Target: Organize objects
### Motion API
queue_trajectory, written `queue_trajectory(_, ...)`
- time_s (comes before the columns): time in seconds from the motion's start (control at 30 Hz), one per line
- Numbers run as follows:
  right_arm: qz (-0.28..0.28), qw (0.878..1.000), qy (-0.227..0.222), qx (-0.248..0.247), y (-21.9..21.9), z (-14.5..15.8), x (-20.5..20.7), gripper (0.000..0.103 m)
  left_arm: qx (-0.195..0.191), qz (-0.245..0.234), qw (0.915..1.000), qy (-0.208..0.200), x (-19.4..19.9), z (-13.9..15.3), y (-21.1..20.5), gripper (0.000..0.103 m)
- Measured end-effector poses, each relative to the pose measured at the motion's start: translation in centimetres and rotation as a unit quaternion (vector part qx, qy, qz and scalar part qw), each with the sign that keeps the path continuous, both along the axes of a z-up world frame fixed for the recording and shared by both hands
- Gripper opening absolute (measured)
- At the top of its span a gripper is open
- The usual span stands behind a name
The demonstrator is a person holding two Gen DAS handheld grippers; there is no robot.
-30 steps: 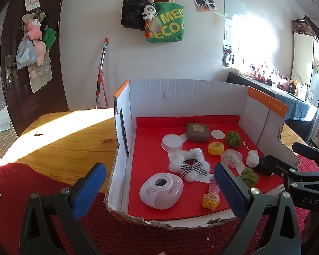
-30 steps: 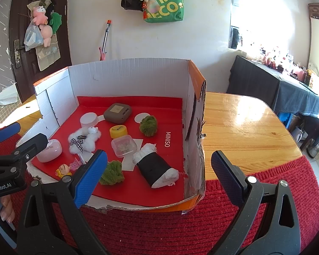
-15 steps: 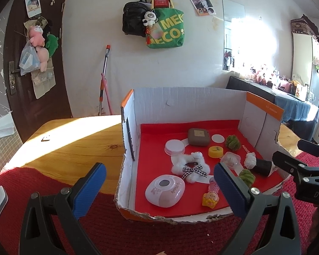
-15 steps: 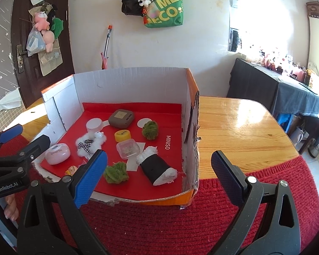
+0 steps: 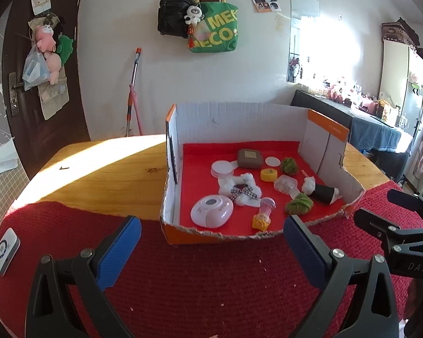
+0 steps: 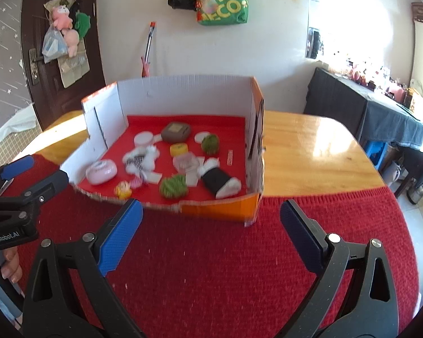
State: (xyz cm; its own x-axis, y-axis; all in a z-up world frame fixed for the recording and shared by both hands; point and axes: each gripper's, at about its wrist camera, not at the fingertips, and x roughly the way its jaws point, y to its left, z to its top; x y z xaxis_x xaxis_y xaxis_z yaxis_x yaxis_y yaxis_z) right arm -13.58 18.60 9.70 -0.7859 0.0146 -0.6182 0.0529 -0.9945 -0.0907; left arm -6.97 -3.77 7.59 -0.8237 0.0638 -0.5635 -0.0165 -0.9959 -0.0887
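Fingers on both grippers are standing wide apart, gripping nothing: left gripper (image 5: 211,249) and right gripper (image 6: 211,235) are both hovering over the red knit mat (image 6: 211,267), short of the cardboard box (image 5: 239,115), neither touching it.

Everything below is relative to the box.

- Box is sitting half on the mat, half on the wooden table (image 5: 98,169), near wall torn low, red liner (image 5: 200,174) inside.
- All the small things are lying inside it, none outside:
  - white plush with checked bow (image 5: 241,187), centre
  - pink-white oval case (image 5: 211,211), near left corner
  - black roll with white ends (image 6: 218,178), near right side
  - brown pouch (image 5: 249,157), toward the back wall
  - two green pom-poms: one at the near edge (image 5: 299,204), one (image 5: 289,165) back right
  - white round tin (image 5: 222,168), left of the pouch
  - clear small box (image 5: 285,183) and yellow cap (image 5: 268,174), mid
  - small doll figure (image 5: 261,219), near edge

Step in hand: can't settle it. Scene fits both things gathered and grippers idling clear, or a sort within the box pending. Items are looking scattered, not grouped. Not calling a next move.
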Motion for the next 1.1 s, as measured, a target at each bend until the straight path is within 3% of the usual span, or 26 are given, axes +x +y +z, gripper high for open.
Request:
queue_trajectory(0.23, -0.02, 0.998, -0.064, -0.018, 0.6, -3.1, 0.3, 0.1, 0.017, -0.005, 0.9975, -0.069, 0.6, -3.3, 0.6, 0.103)
queue_trajectory(0.57, -0.059, 0.99, -0.126, 0.018, 1.0, -6.2, -1.5, 0.103, 0.001, 0.021, 0.989, -0.147, -1.3, -6.5, 1.2, 0.103)
queue_trajectory(1.1, -0.071, 0.991, -0.111, 0.013, 1.2, -6.5, -0.8, 0.103, -0.009, 0.028, 0.9888, -0.146, -1.8, -6.7, 1.5, 0.103)
